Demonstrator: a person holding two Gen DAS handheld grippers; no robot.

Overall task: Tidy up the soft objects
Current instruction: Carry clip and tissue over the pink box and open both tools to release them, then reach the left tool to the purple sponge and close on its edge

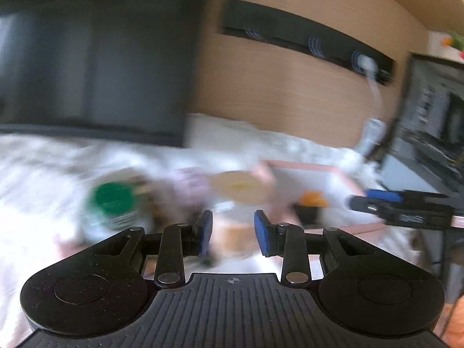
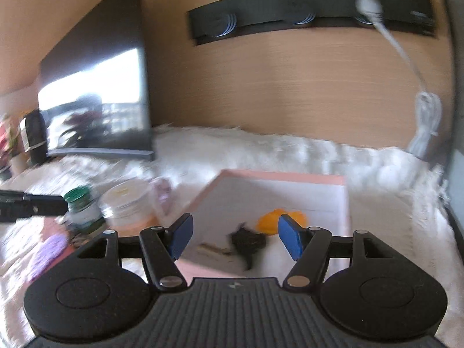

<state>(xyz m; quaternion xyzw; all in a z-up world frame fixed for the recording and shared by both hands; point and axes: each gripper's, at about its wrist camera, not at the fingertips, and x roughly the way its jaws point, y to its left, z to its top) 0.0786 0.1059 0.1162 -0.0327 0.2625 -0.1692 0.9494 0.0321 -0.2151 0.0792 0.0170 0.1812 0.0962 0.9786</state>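
A pink-rimmed white tray lies on a white fluffy cover. In it sit an orange soft object and a black soft object. My right gripper is open and empty, hovering just above the tray's near part with the black object between its fingers' line. My left gripper is open and empty, above a clear jar with a beige lid. The tray and the orange object also show in the left wrist view. Both views are blurred.
A green-lidded bottle and a pale purple soft thing stand left of the jar. A purple fluffy item lies at the near left. A dark monitor, a wooden wall with a black strip and a white cable stand behind.
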